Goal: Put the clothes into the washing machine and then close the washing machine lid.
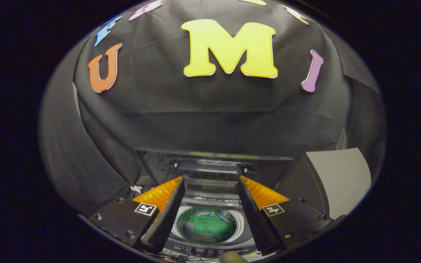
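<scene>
The gripper (pixel 210 219) is hanging above the washing machine (pixel 210 248) with its fingers spread wide and nothing held between them. The green clothes (pixel 207 226) are lying inside the drum (pixel 181 228), directly below and framed between the two fingers. The lid (pixel 210 171) is standing raised beyond the fingertips, apparently hinged at the far edge, though the view there is dim. Closing is therefore calling for a reach forward past the drum opening.
</scene>
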### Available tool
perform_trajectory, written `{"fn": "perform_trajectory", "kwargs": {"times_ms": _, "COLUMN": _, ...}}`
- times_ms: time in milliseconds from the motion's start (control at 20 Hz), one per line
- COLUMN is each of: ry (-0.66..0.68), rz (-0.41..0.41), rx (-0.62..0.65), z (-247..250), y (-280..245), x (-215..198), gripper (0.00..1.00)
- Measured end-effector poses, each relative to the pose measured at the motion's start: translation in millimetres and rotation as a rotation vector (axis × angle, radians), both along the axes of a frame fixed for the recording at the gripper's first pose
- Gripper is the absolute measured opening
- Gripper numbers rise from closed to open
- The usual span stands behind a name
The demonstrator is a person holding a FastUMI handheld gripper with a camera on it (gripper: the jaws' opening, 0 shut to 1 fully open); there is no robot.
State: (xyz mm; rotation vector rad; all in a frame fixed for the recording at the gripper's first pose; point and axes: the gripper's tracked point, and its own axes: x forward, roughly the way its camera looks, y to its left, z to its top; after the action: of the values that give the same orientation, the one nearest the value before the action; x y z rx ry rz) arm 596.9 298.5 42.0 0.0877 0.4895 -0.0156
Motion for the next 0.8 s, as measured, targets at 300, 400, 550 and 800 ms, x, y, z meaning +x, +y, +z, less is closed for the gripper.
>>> {"fn": "perform_trajectory", "kwargs": {"times_ms": 300, "ry": 0.005, "rz": -0.025, "rx": 0.049, "z": 23, "y": -3, "x": 52, "gripper": 0.90}}
{"fn": "perform_trajectory", "kwargs": {"times_ms": 400, "ry": 0.021, "rz": -0.032, "rx": 0.051, "z": 22, "y": -3, "x": 69, "gripper": 0.90}}
{"fn": "perform_trajectory", "kwargs": {"times_ms": 550, "ry": 0.062, "rz": -0.035, "rx": 0.022, "z": 16, "y": -5, "x": 93, "gripper": 0.91}}
{"fn": "perform_trajectory", "kwargs": {"times_ms": 800, "ry": 0.144, "rz": -0.028, "rx": 0.002, "z": -4, "y": 5, "x": 116, "gripper": 0.90}}
